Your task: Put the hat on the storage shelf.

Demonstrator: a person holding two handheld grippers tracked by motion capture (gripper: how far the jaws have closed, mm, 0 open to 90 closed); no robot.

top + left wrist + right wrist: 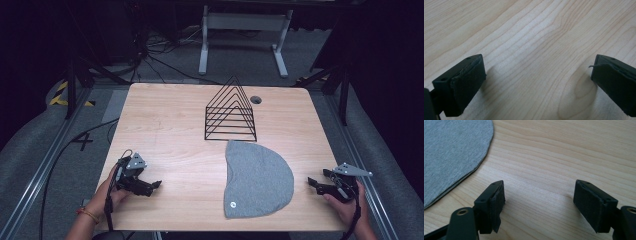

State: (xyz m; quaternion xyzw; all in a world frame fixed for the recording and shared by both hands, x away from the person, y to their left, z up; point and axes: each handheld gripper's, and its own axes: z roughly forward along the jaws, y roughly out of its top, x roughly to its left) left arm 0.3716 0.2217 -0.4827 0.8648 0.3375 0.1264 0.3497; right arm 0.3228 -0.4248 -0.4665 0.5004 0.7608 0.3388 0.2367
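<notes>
A flat grey fabric cap [257, 180] lies on the wooden table [170, 125], front of centre; its curved edge [451, 157] shows at the upper left of the right gripper view. Behind it stands a black wire rack [230, 112] of triangular dividers. My left gripper [155, 186] rests near the table's front left, held by a hand, jaws wide apart over bare wood [536, 75]. My right gripper [312, 182] sits at the front right, a short way right of the cap, open with nothing between its fingers [539, 200].
A round cable hole [256, 99] is in the tabletop behind the rack. Cables and a white stand's legs [245, 40] lie on the grey floor beyond the table. Bare wood stretches between the left gripper and the cap.
</notes>
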